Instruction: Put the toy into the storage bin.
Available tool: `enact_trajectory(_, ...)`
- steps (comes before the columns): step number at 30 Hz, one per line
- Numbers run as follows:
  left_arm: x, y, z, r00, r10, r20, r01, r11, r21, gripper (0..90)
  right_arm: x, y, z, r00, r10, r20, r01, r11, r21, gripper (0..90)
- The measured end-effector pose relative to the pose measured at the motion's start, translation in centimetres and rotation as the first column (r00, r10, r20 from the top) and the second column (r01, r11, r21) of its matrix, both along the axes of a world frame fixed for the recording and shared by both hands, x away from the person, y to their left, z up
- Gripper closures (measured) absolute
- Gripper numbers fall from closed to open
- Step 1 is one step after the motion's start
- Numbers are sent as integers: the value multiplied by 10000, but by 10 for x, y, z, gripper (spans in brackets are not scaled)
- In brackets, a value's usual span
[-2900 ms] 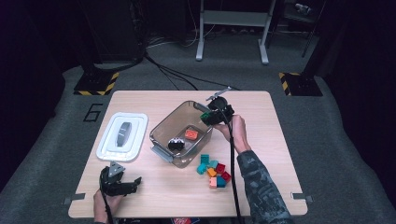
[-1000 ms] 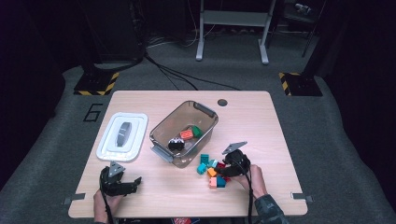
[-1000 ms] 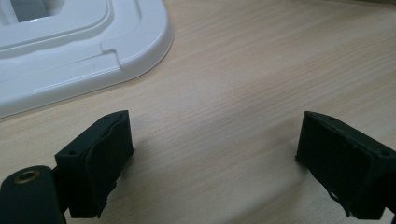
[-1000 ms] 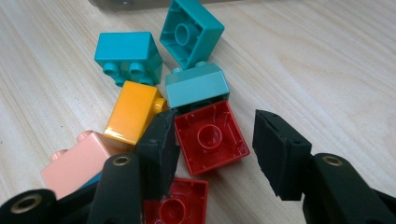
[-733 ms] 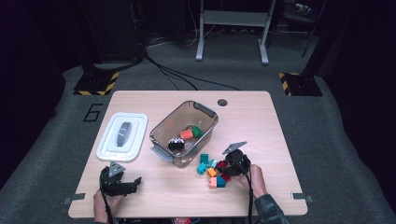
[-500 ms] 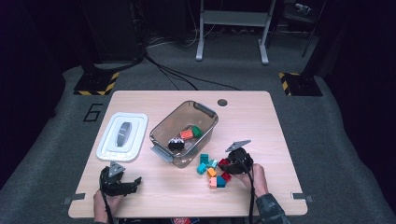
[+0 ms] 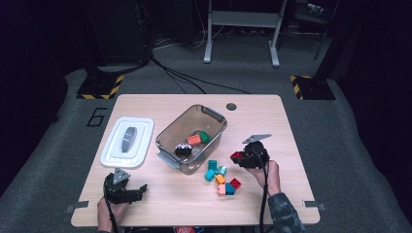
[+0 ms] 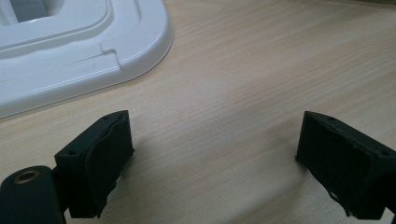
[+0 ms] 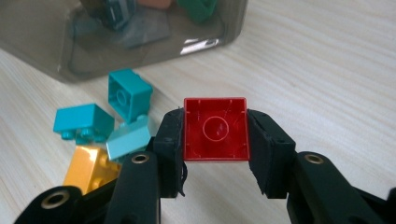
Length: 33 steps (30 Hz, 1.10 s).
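The right gripper (image 9: 215,154) has just closed its jaws on a red brick (image 9: 215,129), held above the counter (image 7: 291,145) beside the clear bin (image 7: 192,138); light, stiff and smooth-walled, it seems best pinched across its flat sides, while the left gripper (image 8: 215,158) rests open.

White lid (image 7: 127,141) lies flat on my bench (image 7: 291,126), left of the clear bin (image 7: 171,141); round hole (image 7: 231,106) beyond the bin.
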<state>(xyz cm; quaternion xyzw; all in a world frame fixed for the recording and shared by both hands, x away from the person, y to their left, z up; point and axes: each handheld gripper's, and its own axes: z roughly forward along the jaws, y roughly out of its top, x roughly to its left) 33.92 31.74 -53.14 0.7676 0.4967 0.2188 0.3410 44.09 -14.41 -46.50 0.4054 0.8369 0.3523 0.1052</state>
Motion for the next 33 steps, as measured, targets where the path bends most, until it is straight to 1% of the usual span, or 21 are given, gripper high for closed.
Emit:
enact_trajectory(1,0,0,0,10000,0,-3,0,10000,6,103,1,0,1,10000,-65,-39,66,9999,77,590)
enact_trajectory(4,0,0,0,10000,-8,-8,8,10000,7,103,6,-1,7,9999,-117,93,115,9997,194,589)
enact_trajectory(6,0,0,0,10000,-4,0,4,10000,12,103,8,-2,11,9997,-264,-5,264,9994,228,590)
enact_trajectory(7,0,0,0,10000,-1,-10,1,10000,8,103,9,-3,12,9997,-209,131,206,9995,246,590)
enact_trajectory(10,0,0,0,10000,-7,-25,7,10000,2,103,13,-4,16,9994,-264,219,258,9993,267,590)
enact_trajectory(13,0,0,0,10000,-3,-23,3,10000,-1,103,17,-6,19,9990,-433,148,426,9982,432,590)
enact_trajectory(14,0,0,0,10000,0,-23,0,10000,6,102,19,-7,21,9987,-465,201,455,9978,490,590)
enact_trajectory(17,0,0,0,10000,-4,-5,4,10000,6,103,21,-8,26,9981,-566,242,551,9969,557,590)
enact_trajectory(19,0,0,0,10000,-3,-3,3,10000,9,103,23,-9,30,9979,-544,352,523,9969,582,590)
enact_trajectory(23,0,0,0,10000,0,-1,0,10000,6,103,24,-10,40,9967,-689,432,660,9958,638,590)
enact_trajectory(28,0,0,0,10000,-3,-24,3,10000,-4,103,27,-13,49,9958,-736,551,694,9947,753,590)
enact_trajectory(33,0,0,0,10000,0,-29,0,10000,5,103,30,-13,60,9945,-781,694,727,9944,768,591)
